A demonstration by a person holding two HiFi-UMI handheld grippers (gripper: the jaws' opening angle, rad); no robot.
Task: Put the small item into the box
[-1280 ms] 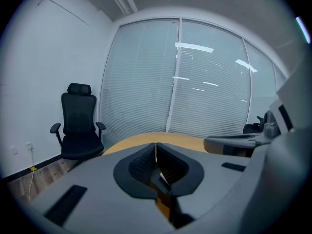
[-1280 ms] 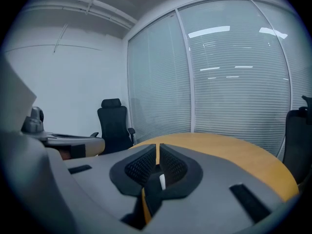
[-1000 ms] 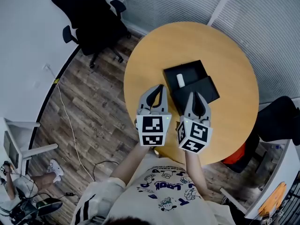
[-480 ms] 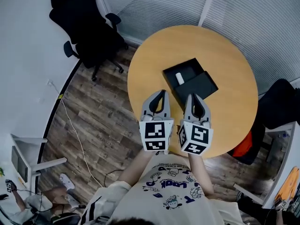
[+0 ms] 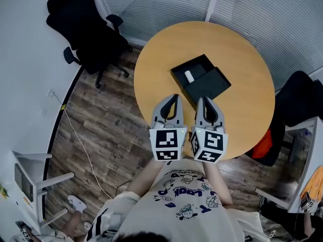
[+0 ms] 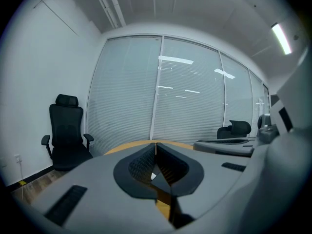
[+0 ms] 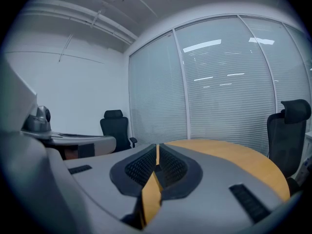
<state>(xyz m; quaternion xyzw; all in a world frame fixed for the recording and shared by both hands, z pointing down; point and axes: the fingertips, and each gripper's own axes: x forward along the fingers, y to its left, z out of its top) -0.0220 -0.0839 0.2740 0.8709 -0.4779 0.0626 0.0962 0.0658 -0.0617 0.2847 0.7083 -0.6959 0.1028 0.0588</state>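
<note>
An open black box (image 5: 193, 69) rests on the round wooden table (image 5: 242, 59), and a small white item (image 5: 189, 76) lies inside it. Its black lid (image 5: 208, 86) leans against the box's near right side. My left gripper (image 5: 174, 98) and right gripper (image 5: 203, 101) are held side by side near the table's front edge, short of the box. Both have their jaws closed tip to tip with nothing between them. In the left gripper view the left gripper (image 6: 155, 146) points over the table, and the right gripper (image 7: 157, 146) does the same in its own view.
A black office chair (image 5: 86, 34) stands on the wood floor left of the table. A second dark chair (image 5: 298, 105) sits at the right. Blinds cover the windows beyond the table. A cable (image 5: 75, 130) trails along the floor on the left.
Both grippers stay together and shut. The head view has shifted, so the table and box sit a little higher and further from the grippers.
</note>
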